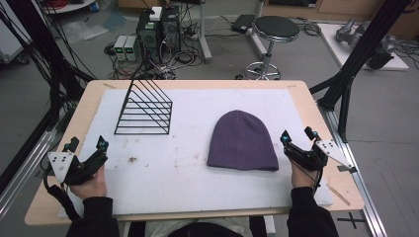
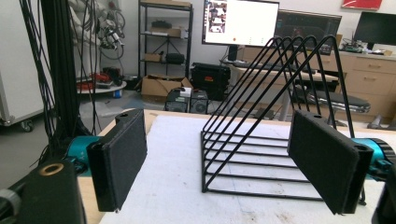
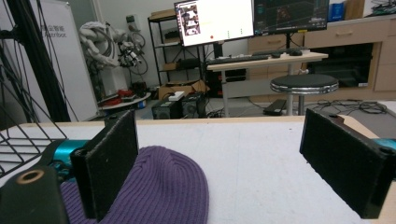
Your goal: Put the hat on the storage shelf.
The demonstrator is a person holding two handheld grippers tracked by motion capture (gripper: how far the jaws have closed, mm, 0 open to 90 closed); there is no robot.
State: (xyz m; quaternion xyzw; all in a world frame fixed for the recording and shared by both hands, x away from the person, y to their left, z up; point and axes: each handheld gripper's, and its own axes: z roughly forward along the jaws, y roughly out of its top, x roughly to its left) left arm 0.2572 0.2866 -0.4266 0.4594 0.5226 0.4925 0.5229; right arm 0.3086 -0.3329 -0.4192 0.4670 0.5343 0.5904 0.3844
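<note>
Two grippers parked wide and empty: purple beanie (image 1: 242, 141) lies flat right of frame centre, crown toward the top, just left of the right gripper (image 1: 298, 135), with the left gripper (image 1: 88, 143) well apart at lower left, facing the wire rack (image 1: 145, 109).

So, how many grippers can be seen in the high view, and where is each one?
2. The left gripper is at the table's near left edge, open. The right gripper is at the near right, beside the purple hat, also open.
</note>
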